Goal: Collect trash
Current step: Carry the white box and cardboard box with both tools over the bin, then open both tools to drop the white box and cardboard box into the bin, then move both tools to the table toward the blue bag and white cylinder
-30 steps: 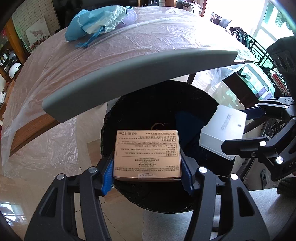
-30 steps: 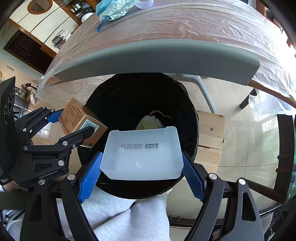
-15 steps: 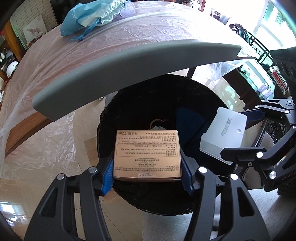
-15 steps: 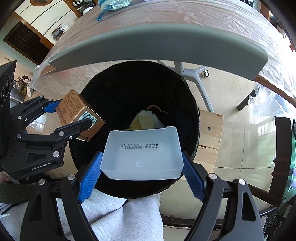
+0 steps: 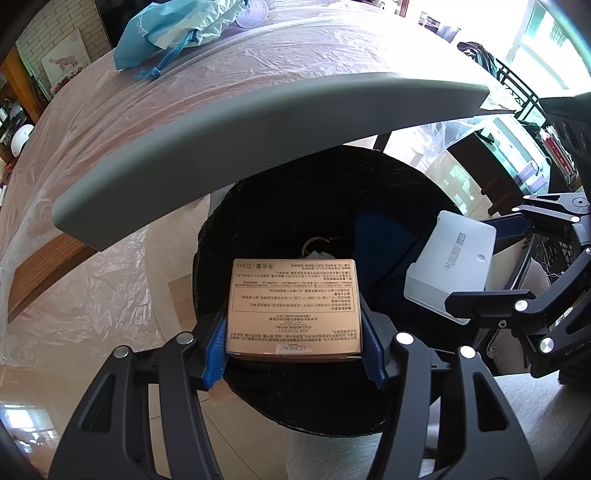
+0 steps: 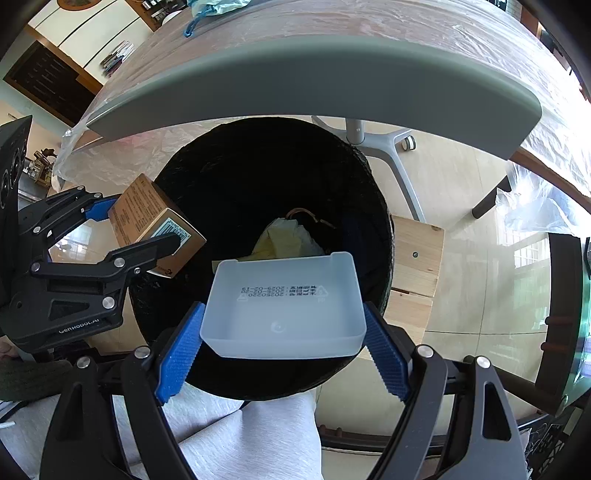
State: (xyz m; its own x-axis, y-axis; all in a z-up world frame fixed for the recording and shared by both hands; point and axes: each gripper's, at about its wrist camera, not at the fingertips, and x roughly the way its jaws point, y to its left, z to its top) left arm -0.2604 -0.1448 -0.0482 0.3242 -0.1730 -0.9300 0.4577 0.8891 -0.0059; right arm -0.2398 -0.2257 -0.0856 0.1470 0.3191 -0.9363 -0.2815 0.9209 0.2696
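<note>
Left gripper (image 5: 294,345) has its blue pads clamped on a tan printed carton (image 5: 294,308), held level over the near rim of the black bin (image 5: 280,206). Right gripper (image 6: 282,350) pinches a shallow translucent white tray (image 6: 284,308) between its pads, open side up, over the bin's near edge. Above both runs a grey table edge (image 6: 314,77); behind it, plastic sheeting (image 5: 229,74) covers a wooden table with a blue bag (image 5: 173,29) on it. Pale glossy tile shows on the floor. Yellowish crumpled waste (image 6: 282,238) lies at the bin's bottom.
</note>
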